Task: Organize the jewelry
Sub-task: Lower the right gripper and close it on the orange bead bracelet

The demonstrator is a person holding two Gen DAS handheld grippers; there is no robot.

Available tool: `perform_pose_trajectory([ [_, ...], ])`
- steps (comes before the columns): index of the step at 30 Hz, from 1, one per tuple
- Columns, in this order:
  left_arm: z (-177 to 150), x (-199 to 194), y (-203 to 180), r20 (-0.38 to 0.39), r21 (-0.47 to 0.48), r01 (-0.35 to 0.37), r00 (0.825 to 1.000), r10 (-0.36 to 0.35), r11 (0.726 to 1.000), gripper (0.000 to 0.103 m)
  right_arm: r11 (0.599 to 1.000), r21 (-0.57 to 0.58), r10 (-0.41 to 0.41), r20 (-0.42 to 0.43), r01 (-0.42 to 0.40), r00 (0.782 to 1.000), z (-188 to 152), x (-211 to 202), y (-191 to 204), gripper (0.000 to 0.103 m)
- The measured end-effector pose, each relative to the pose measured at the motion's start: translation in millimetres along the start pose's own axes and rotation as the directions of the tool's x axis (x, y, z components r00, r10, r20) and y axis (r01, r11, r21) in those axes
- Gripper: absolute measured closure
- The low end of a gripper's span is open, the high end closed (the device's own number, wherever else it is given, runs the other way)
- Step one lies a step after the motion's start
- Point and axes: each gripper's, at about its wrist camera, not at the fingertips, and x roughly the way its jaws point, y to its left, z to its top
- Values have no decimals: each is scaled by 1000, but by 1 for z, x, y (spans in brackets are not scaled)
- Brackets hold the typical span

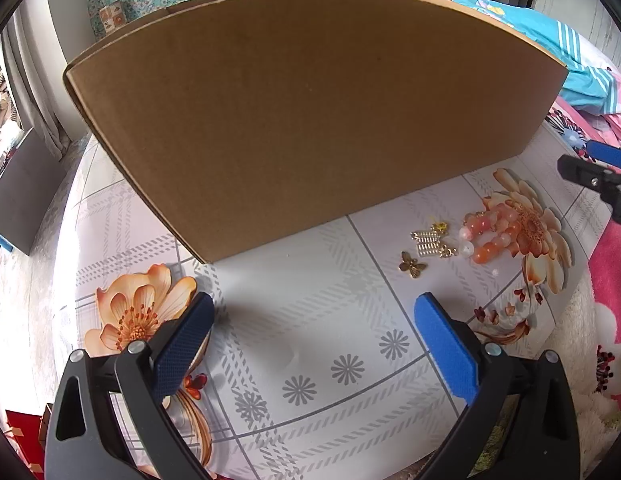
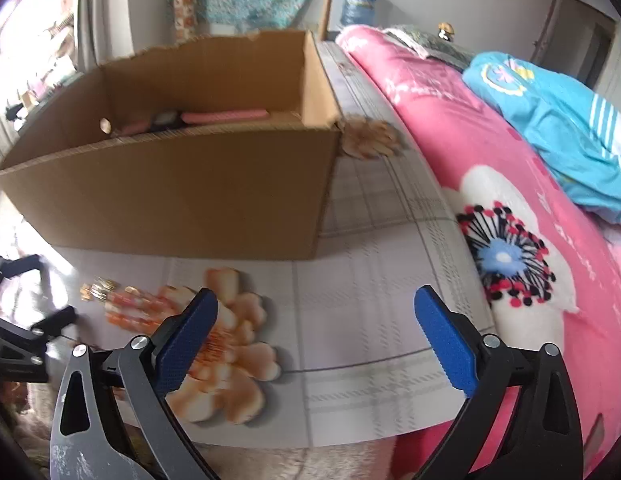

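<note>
A small heap of jewelry lies on the flowered tablecloth (image 1: 310,320): an orange bead bracelet (image 1: 492,232), gold earrings (image 1: 428,242) and a gold butterfly piece (image 1: 412,265). My left gripper (image 1: 314,300) hovers open over bare cloth, with the heap ahead to its right. The right gripper (image 2: 316,294) is also open and holds nothing; the blurred bracelet (image 2: 134,310) and gold pieces (image 2: 98,288) lie to its left. A tall open cardboard box (image 1: 302,112) stands behind the heap; the right wrist view shows pink items (image 2: 224,116) inside it.
A pink flowered blanket (image 2: 510,160) and a blue cloth (image 2: 550,120) lie on the bed along the table's right side. The right gripper's black frame (image 1: 590,172) shows at the right edge of the left wrist view, the left gripper's frame (image 2: 22,320) at the other view's left edge.
</note>
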Motion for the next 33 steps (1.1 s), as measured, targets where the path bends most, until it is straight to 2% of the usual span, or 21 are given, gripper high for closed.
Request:
perform_pose_trajectory([
  [3,0,0,0,-1,1,0,1000,0,1000,4,995,7,101,19,-101,995,0,-6,7,24],
  [5,0,0,0,1,3,1,1000,-1,1000,4,984,7,180,16,-181,983,-1,-6,12,30],
  [8,-1,0,0,4,4,1,1000,-2,1000,4,967,-4,256,-11,-256,967,-3,0,28,43],
  [13,-1,0,0,4,4,1,1000,-1,1000,4,952,-13,306,-53,-307,950,-7,7,41,65],
  [18,-1,0,0,3,4,1,1000,-1,1000,4,942,-14,333,-73,-335,940,-7,10,49,79],
  [22,-2,0,1,8,3,1,1000,-1,1000,4,938,-14,343,-95,-346,935,-9,12,56,87],
  [25,-2,0,1,7,3,1,1000,-1,1000,4,938,-5,344,-114,-347,932,-9,18,58,89],
  [33,-2,-1,0,9,4,1,1000,-1,1000,4,942,6,333,-118,-335,936,-4,22,58,87],
])
